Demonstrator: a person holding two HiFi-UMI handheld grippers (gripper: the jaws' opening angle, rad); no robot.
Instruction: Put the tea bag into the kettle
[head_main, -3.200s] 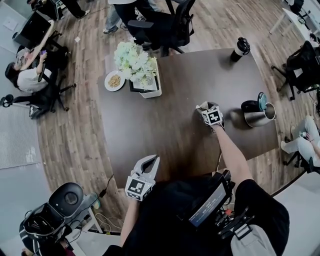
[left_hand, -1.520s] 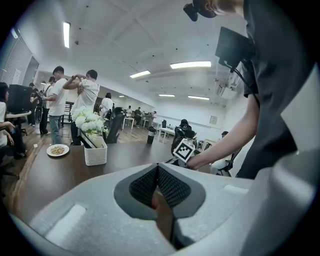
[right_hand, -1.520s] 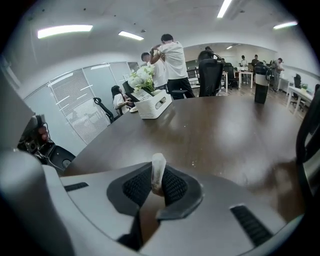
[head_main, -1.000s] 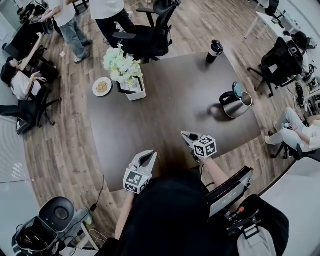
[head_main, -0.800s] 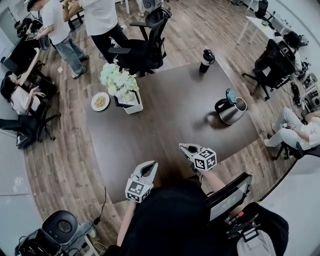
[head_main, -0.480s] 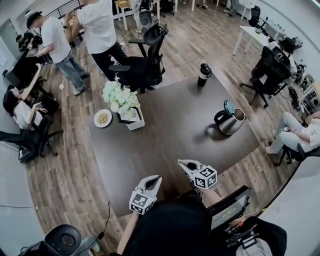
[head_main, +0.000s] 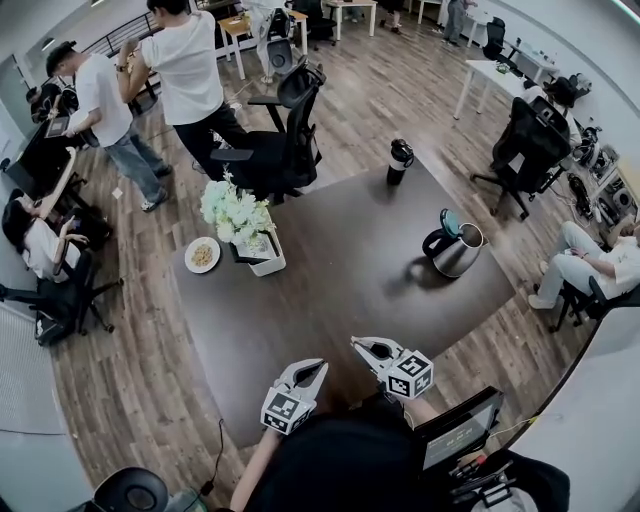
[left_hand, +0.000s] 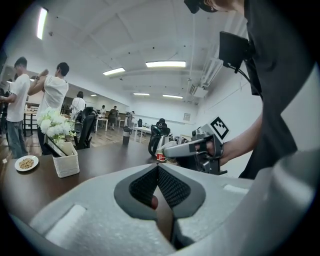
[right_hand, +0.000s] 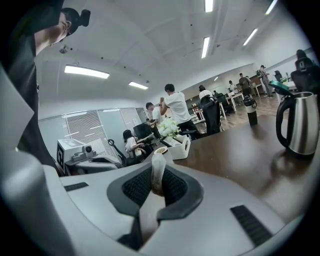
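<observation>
Tea bag (right_hand: 158, 162) stands upright as a pale, narrow strip between the jaws of the right gripper (head_main: 362, 347), which are pressed closed on it, pinching its lower part while the top pokes up above the pads. The person holds that gripper in the air over the near edge of the tabletop (head_main: 330, 280), close to their body, pointing out across the dark brown surface.

The kettle (head_main: 456, 250) stands on the far right part of the tabletop, well apart from the tea bag. It is steel-coloured with a black handle, and its teal lid (head_main: 450, 222) is tipped up, leaving the mouth open. In the right gripper view the kettle shows at the right edge, upright.

The left gripper (head_main: 316, 368) hangs just beside the right one, to its left, also near the tabletop's front edge. Its jaws are pressed together at the tips. A small reddish patch shows low in the gap behind them, and I cannot tell what it is.

Farther back on the tabletop, a white planter (head_main: 268, 262) with white flowers stands at the left, a plate (head_main: 202, 254) touching or just beside it, and a dark bottle (head_main: 399, 162) stands near the far edge.
</observation>
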